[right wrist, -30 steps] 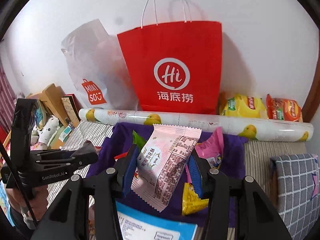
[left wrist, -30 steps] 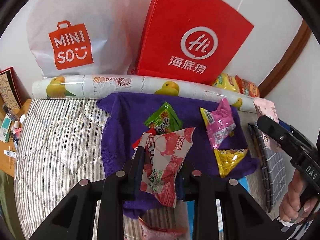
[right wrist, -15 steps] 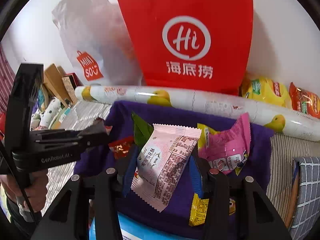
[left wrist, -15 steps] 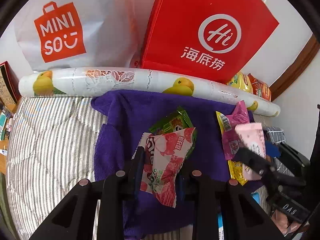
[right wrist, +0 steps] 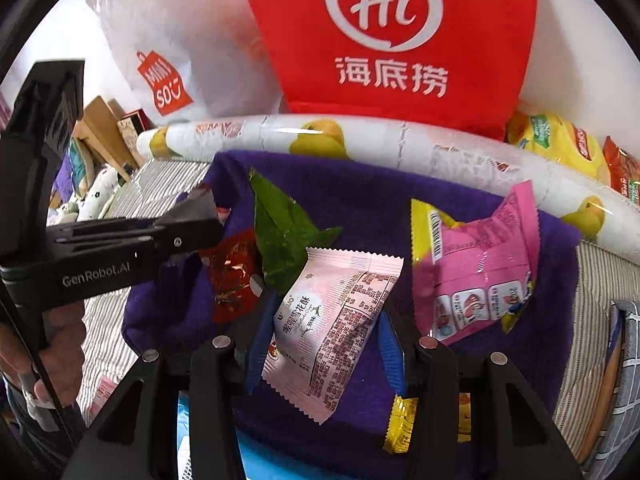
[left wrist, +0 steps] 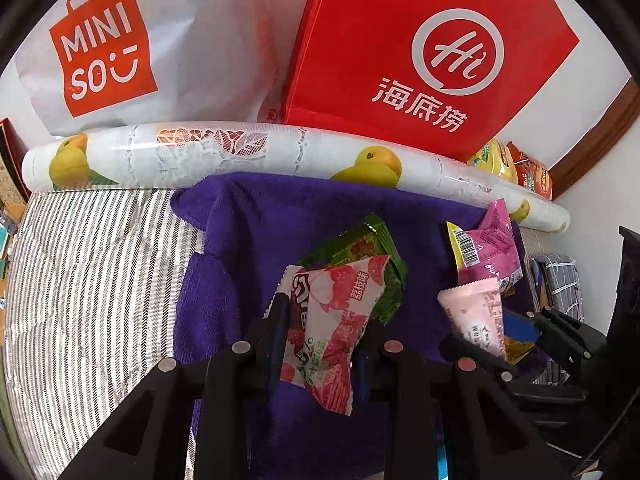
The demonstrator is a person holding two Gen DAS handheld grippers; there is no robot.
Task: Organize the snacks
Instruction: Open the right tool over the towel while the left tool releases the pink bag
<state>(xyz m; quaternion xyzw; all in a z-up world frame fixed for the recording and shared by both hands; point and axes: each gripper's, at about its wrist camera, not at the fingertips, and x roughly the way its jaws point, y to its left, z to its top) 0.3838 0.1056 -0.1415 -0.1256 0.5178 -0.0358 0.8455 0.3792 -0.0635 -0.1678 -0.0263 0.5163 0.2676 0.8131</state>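
While both grippers hang over a rumpled purple terry towel (left wrist: 256,232) spread on a grey-and-white striped quilted cover (left wrist: 92,280), each has its jaws closed on a snack packet. The left gripper (left wrist: 320,332) clamps a crinkled red-and-white foil packet printed with lychees (left wrist: 332,320), pinched narrow at its middle so that the wrapper fans out above and below the black fingers. Just behind that packet a green foil snack packet (left wrist: 360,244) lies on the towel. The right gripper (right wrist: 320,336) holds a pale pink flat packet with printed black text (right wrist: 332,328) between its blue-lined fingers, tilted, with its zigzag lower edge hanging below the jaws. To the right of it a bright pink packet with a yellow barcode edge (right wrist: 480,272) lies on the towel, and a small yellow packet (right wrist: 400,424) shows low near the right finger. A shiny red wrapper (right wrist: 232,276) lies on the towel's left part, beside the green packet. Behind the towel lies a long white roll printed with yellow fruit (left wrist: 240,148), and behind that stand a red paper bag with a white "Hi" logo (left wrist: 420,52) and a white plastic bag with an orange MINISO logo (left wrist: 120,48). A person's hand (right wrist: 52,340) grips the left gripper's handle.
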